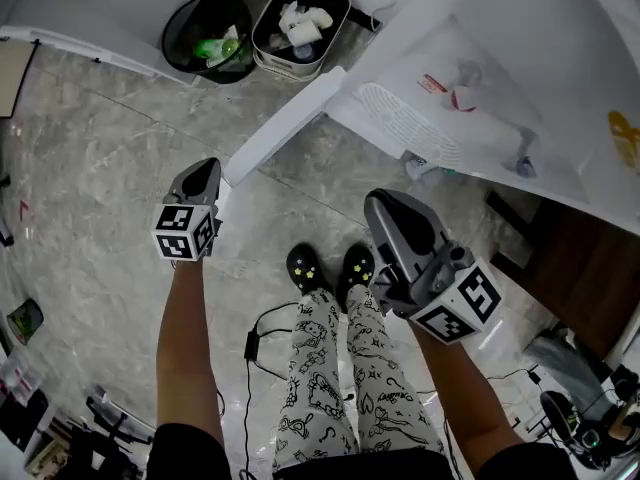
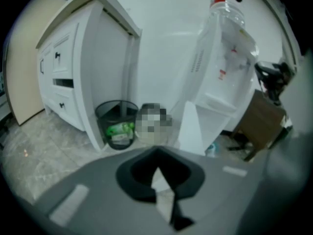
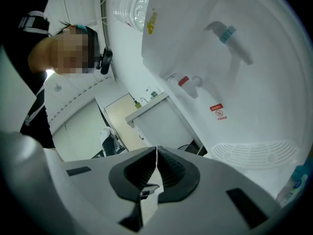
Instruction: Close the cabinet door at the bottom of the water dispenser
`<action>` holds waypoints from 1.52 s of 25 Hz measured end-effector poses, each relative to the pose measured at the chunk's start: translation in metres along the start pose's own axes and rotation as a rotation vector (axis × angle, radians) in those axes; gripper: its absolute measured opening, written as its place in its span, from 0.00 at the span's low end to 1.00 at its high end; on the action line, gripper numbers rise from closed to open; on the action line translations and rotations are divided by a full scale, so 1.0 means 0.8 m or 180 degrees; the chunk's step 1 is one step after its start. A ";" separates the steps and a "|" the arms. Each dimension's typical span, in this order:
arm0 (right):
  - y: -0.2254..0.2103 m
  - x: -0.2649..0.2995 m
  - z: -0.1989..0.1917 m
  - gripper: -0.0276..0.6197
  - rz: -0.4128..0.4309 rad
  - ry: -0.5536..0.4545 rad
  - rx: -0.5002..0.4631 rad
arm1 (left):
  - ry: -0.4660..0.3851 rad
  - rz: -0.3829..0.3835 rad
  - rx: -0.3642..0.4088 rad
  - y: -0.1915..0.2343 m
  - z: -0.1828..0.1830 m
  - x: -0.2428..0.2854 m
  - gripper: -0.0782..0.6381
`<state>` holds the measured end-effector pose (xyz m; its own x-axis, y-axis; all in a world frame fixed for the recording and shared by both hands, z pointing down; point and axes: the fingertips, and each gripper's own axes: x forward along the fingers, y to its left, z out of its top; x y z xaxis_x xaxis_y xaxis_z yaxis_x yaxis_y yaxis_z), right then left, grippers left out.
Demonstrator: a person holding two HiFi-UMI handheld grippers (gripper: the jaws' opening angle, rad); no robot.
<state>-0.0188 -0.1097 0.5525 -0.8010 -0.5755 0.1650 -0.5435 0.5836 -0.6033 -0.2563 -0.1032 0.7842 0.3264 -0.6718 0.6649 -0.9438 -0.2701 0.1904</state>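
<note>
The white water dispenser [image 1: 480, 88] stands at the upper right, its drip tray [image 1: 410, 123] and taps facing me. Its bottom cabinet door [image 1: 285, 123] stands wide open, seen edge-on as a white slab that reaches out over the floor. My left gripper [image 1: 210, 165] is shut and empty, right beside the door's free end; I cannot tell if they touch. In the left gripper view the door [image 2: 193, 129] rises just beyond the shut left gripper [image 2: 157, 152]. My right gripper [image 1: 378, 200] is shut and empty, below the dispenser front, and the right gripper [image 3: 156, 148] faces the dispenser's taps [image 3: 188, 82].
A black wire bin [image 1: 205, 38] and a grey bin of white rubbish [image 1: 298, 23] stand behind the door by a white cupboard [image 2: 73, 67]. A brown cabinet [image 1: 590, 268] is at the right. Cables [image 1: 255, 343] lie on the stone floor by my shoes [image 1: 330, 266].
</note>
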 end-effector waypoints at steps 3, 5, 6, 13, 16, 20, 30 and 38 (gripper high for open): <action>-0.009 -0.018 0.005 0.07 -0.0056 -0.0058 0.0018 | 0.0001 -0.0298 0.0064 -0.052 -0.013 0.001 0.11; -0.017 -0.033 0.006 0.07 -0.0100 -0.0071 0.0026 | -0.0030 -0.0491 0.0091 -0.093 -0.016 0.008 0.11; -0.021 -0.041 0.006 0.07 -0.0125 -0.0074 0.0029 | -0.0029 -0.0570 0.0115 -0.114 -0.017 0.012 0.11; -0.044 -0.094 0.013 0.07 -0.0281 -0.0161 0.0053 | -0.0098 -0.0962 0.0233 -0.246 0.005 0.067 0.11; -0.057 -0.114 0.019 0.07 -0.0327 -0.0237 0.0072 | -0.0146 -0.1036 0.0276 -0.286 0.019 0.092 0.11; -0.069 -0.143 0.026 0.07 -0.0421 -0.0334 0.0082 | -0.0233 -0.1125 0.0346 -0.330 0.044 0.118 0.11; -0.083 -0.182 0.026 0.07 -0.0632 -0.0516 0.0266 | -0.0243 -0.1213 0.0312 -0.396 0.084 0.178 0.11; -0.085 -0.198 0.027 0.07 -0.0730 -0.0616 0.0400 | -0.0240 -0.1320 0.0480 -0.422 0.106 0.208 0.11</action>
<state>0.1506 -0.0703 0.5503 -0.5922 -0.7890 0.1637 -0.6595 0.3578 -0.6611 0.1209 -0.1820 0.7691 0.6838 -0.5323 0.4990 -0.7160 -0.6211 0.3186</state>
